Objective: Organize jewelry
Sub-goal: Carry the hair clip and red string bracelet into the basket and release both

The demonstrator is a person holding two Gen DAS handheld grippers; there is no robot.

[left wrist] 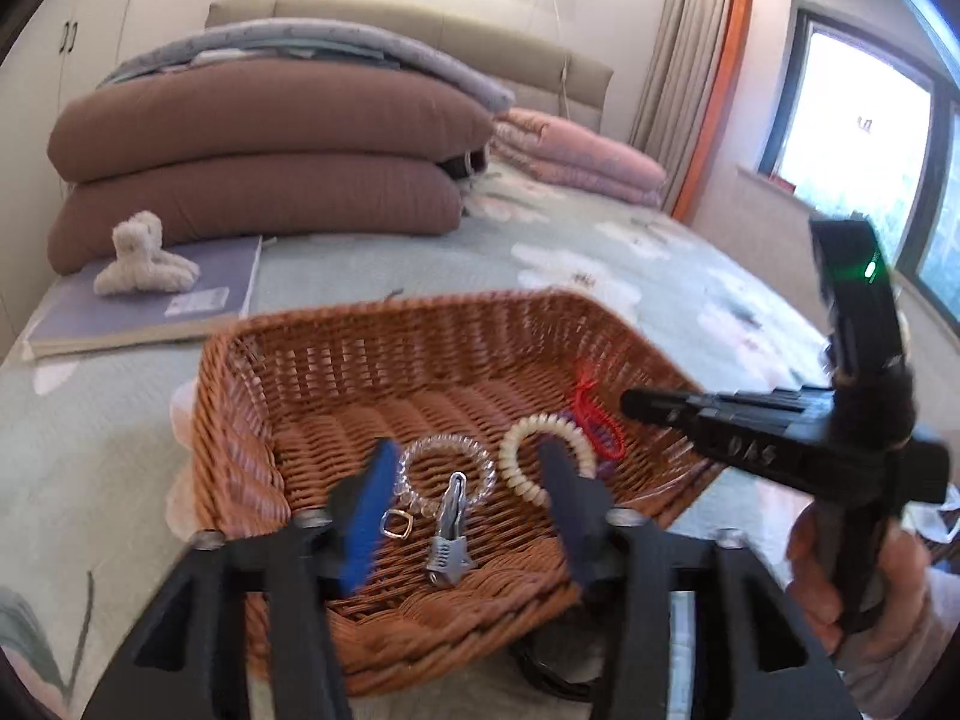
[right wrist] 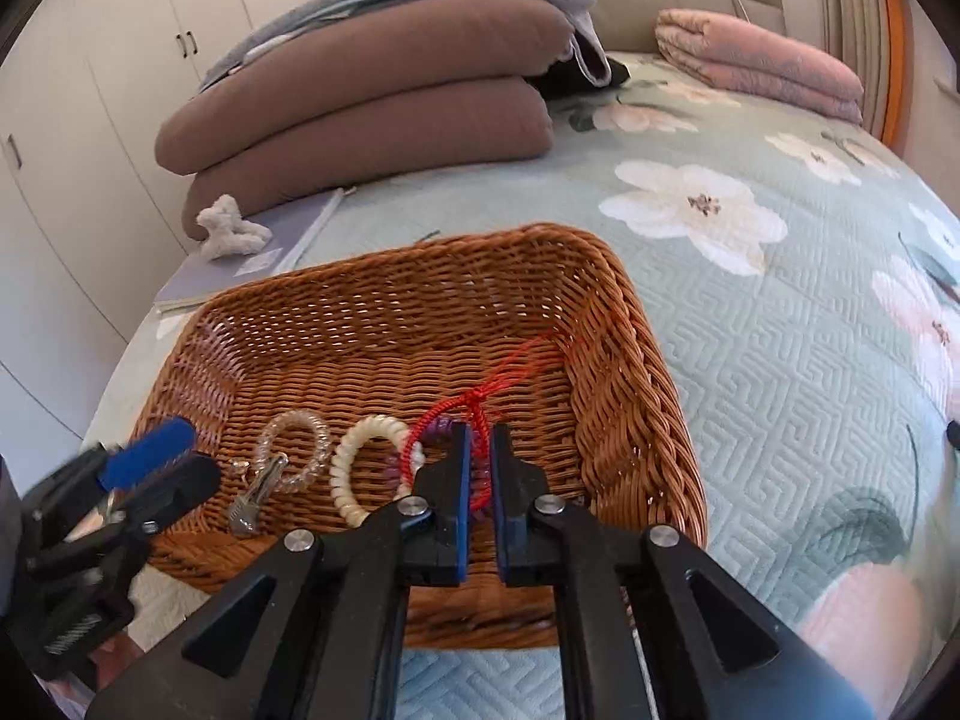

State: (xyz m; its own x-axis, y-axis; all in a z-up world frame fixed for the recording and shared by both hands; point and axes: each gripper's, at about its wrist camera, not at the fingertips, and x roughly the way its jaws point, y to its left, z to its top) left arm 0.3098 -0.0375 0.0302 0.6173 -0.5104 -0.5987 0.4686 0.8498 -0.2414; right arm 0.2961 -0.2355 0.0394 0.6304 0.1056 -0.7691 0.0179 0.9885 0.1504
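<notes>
- Left wrist view: a bedroom is recorded, with a floral bedspread [left wrist: 420,252], stacked brown cushions [left wrist: 264,162] and a window at the right. A wicker basket [left wrist: 240,396] rests on the bed.
- In the basket, a clear coil bracelet [left wrist: 447,468] with a metal clip [left wrist: 449,540] is seen directly ahead of the left gripper [left wrist: 468,510], whose jaws are spread wide and hold nothing. The clip's long axis is aligned roughly along the fingers.
- A cream coil bracelet [left wrist: 521,459] and a red cord bracelet [left wrist: 594,420] lie further right, by the right gripper [left wrist: 636,402].
- Right wrist view: the same bedspread [right wrist: 750,330] and basket [right wrist: 624,324] are recorded.
- The right gripper [right wrist: 478,468] is narrowed to a slim gap around the red cord bracelet [right wrist: 474,414]; whether the cord is clamped cannot be told.
- The cream coil bracelet [right wrist: 351,462] lies just left; the clear coil bracelet [right wrist: 300,450] is nearer the left gripper [right wrist: 162,468].
</notes>
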